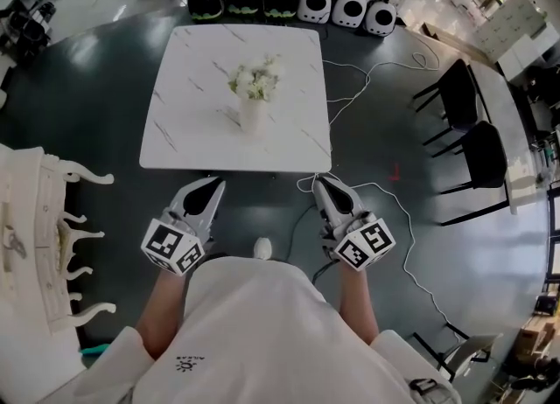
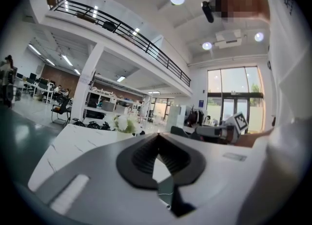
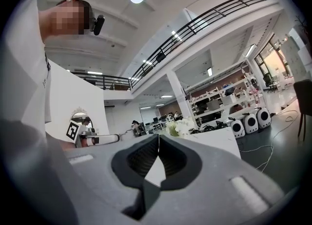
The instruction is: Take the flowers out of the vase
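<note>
Flowers [image 1: 255, 80] stand in vase [image 1: 252, 119] at centre of table [image 1: 188, 96]; my left gripper [image 1: 213, 185] and right gripper [image 1: 322, 182], both closed and empty, hover short of its near edge.

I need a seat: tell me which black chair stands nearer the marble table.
The upper black chair in the head view; it stands closer to the table's right edge, while the lower chair sits further right.

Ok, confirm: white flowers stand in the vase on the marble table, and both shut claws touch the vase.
Not touching: the head view shows the left claw and right claw at the table edge, well apart from the vase of flowers.
</note>
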Demonstrator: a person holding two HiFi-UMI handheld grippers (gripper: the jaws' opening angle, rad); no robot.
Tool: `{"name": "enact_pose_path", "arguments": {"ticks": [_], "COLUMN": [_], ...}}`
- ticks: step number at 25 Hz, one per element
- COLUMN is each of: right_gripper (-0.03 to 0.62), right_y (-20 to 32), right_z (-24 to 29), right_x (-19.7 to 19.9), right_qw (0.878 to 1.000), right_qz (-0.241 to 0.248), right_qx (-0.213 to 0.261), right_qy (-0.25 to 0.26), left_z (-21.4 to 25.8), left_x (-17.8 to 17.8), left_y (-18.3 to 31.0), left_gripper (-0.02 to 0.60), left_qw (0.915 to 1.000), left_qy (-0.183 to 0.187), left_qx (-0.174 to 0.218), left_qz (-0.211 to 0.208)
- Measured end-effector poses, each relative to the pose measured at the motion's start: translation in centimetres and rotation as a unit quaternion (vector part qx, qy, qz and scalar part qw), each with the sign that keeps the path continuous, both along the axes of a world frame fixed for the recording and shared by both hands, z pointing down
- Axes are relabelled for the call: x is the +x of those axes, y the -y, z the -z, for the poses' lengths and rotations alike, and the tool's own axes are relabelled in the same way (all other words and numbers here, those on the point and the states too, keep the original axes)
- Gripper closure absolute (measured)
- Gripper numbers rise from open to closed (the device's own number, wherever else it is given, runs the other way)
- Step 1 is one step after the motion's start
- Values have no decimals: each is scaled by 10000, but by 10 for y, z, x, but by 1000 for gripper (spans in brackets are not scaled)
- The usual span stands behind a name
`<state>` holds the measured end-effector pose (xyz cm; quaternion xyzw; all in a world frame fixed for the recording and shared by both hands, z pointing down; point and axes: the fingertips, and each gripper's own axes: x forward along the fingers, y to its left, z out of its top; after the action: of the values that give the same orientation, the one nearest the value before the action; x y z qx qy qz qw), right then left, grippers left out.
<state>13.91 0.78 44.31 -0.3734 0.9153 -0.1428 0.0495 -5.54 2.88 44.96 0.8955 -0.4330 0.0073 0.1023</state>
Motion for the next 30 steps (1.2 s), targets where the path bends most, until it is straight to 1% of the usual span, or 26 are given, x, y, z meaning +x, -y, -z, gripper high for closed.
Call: {"name": "enact_pose_path", "arguments": {"ticks": [5,11,16,21,30], "right_gripper": [592,592,592,592,592], "right_y": [11,20,31,48,90], "right_z": [-9,-15,-18,-19,-15], "right_x": [5,3,-4,-14,-23], "right_qw": [9999,9997,9993,9993,9997], "right_qz": [108,223,310,300,93], "right_qx": [-71,-132,-198,-231,-212], "right_qy": [5,20,10,1,31], "left_z": [-1,-5,-5,-8,-7], "left_x": [5,-4,-11,-16,-21], "left_y": [9,16,28,48,101], "left_gripper": [594,594,594,594,594], "left_qw": [9999,9994,9992,9993,9999], "left_qy": [39,9,-31,-7,-2], "left_qx": [-35,-82,-106,-143,-110], "left_qz": [127,322,394,342,60]}}
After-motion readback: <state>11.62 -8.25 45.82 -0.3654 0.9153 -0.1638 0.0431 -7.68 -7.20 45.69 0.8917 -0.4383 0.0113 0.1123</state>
